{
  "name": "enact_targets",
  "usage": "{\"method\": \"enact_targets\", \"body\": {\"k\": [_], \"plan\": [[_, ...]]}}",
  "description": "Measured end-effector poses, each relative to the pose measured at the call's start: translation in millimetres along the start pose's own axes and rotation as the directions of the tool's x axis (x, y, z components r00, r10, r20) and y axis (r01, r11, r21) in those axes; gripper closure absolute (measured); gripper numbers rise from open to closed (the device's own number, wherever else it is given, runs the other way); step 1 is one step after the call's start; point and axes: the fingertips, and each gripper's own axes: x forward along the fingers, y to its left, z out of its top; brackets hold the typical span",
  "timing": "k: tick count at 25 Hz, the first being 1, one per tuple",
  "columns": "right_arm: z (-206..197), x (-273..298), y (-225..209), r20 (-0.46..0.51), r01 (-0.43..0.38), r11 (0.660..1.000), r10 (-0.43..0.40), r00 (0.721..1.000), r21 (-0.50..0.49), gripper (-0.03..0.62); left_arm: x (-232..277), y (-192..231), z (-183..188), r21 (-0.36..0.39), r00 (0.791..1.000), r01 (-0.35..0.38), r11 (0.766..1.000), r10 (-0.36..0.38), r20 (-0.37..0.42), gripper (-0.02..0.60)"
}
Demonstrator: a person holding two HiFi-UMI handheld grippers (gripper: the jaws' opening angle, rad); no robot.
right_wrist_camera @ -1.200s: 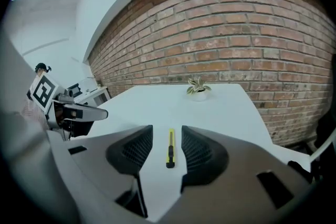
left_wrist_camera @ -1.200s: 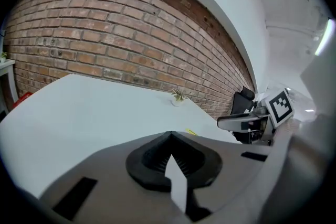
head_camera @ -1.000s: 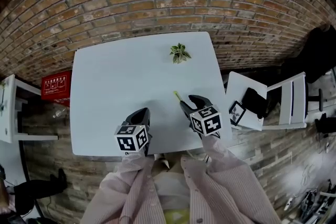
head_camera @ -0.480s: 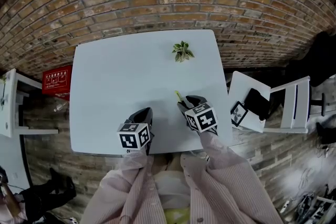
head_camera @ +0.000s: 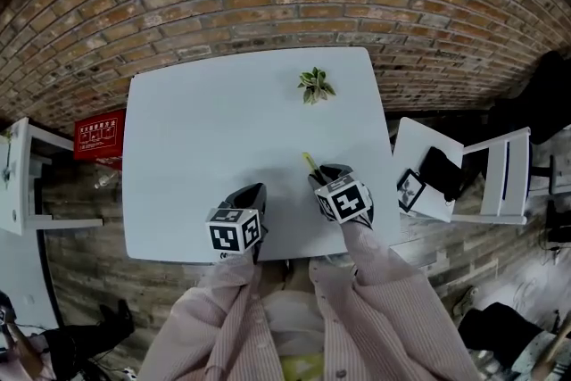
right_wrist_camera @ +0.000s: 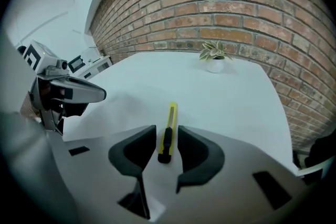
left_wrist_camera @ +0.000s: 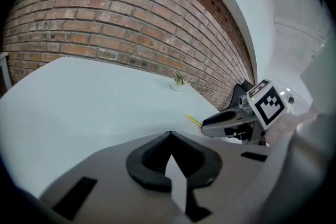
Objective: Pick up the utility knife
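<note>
The yellow utility knife [right_wrist_camera: 171, 115] with a black slider lies flat on the white table [head_camera: 205, 120], pointing away from me. My right gripper [right_wrist_camera: 167, 128] is down over its near end, one jaw on each side. The jaws are closing, and a thin gap still shows beside the knife. In the head view only the knife's yellow tip [head_camera: 309, 161] sticks out ahead of the right gripper [head_camera: 323, 177]. My left gripper [head_camera: 252, 192] rests near the table's front edge, left of the knife, with its jaws [left_wrist_camera: 169, 136] together and nothing in them.
A small potted plant [head_camera: 314, 86] stands at the table's far edge by the brick wall. A white chair [head_camera: 500, 174] and a small white side table [head_camera: 428, 192] with dark items are to the right. A red box [head_camera: 100, 138] sits on the floor at left.
My right gripper has sunk onto the knife, hiding more of it, and its jaws have narrowed around it. The left gripper has stayed where it was.
</note>
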Motion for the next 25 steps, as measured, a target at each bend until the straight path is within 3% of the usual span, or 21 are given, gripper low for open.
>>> {"method": "enact_targets", "body": {"k": [7,13,19,25], "plan": [[-1.3,0.0,-3.3,-0.015,0.055,0.997,-0.055,0.998,-0.049,0.525,-0.2,-0.9,-2.2,0.006,1.0,0.008,1.0,-0.008,-0.009,0.589],[-0.4,0.3,-4.1,-0.012,0.064,0.997,-0.064,0.998,-0.039,0.525,-3.9,3.2,2.6,0.018,1.0,-0.006,1.0,0.006,0.016,0.589],[4.8,-4.1,-3.2,0.048,0.06,0.998,-0.06,0.997,0.001,0.526,-9.3,2.3,14.0,0.052,0.997,-0.001,0.999,-0.003,0.077,0.589],[14.2,-16.1,4.3,0.167,0.031,0.998,-0.041,0.985,0.062,0.526,-17.7,-4.2,28.2,0.097,0.986,0.027,0.995,-0.042,0.158,0.589]]}}
